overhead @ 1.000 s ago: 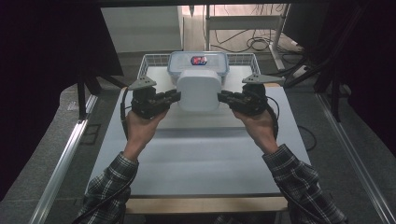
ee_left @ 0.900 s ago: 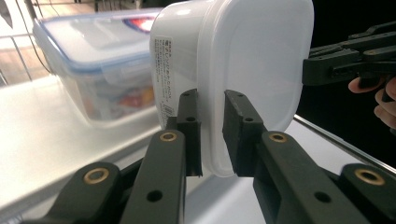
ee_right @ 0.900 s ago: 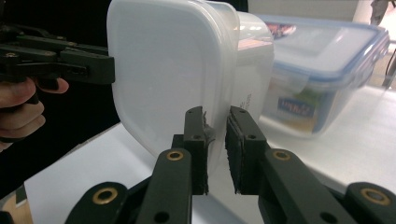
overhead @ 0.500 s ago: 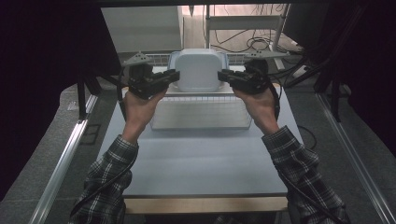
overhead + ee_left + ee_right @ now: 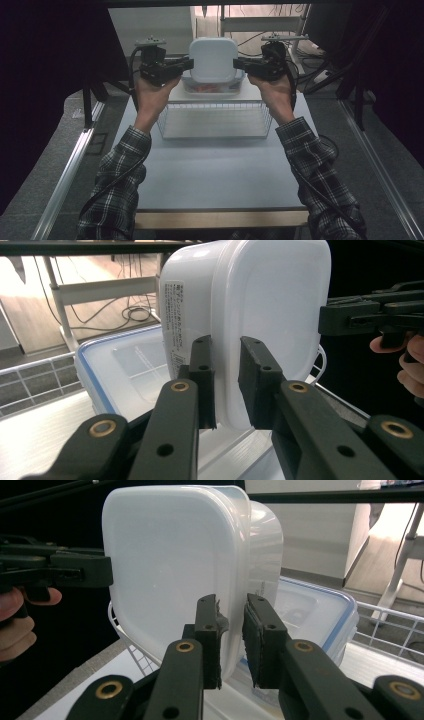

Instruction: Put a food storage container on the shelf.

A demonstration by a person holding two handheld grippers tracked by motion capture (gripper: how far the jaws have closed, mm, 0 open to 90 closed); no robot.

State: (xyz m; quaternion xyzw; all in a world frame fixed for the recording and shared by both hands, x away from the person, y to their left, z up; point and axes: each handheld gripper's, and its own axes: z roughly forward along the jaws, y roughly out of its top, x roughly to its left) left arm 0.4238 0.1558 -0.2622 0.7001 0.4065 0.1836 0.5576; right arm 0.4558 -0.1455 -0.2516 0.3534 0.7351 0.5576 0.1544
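A white lidded plastic container hangs in the air at the far end of the table, its broad face turned toward me. My left gripper is shut on its left edge, and my right gripper is shut on its right edge. In the left gripper view the jaws pinch the container's rim. The right gripper view shows the same grip on the opposite rim. Below the container sits a clear box with a blue-edged lid.
A wire basket stands mid-table, just in front of the blue-edged box. The near half of the grey table is bare. Table legs and cables lie on the floor beyond the far edge.
Both grippers have raised the white container up off the blue-edged box and carried it farther away. The grip on both edges has held throughout.
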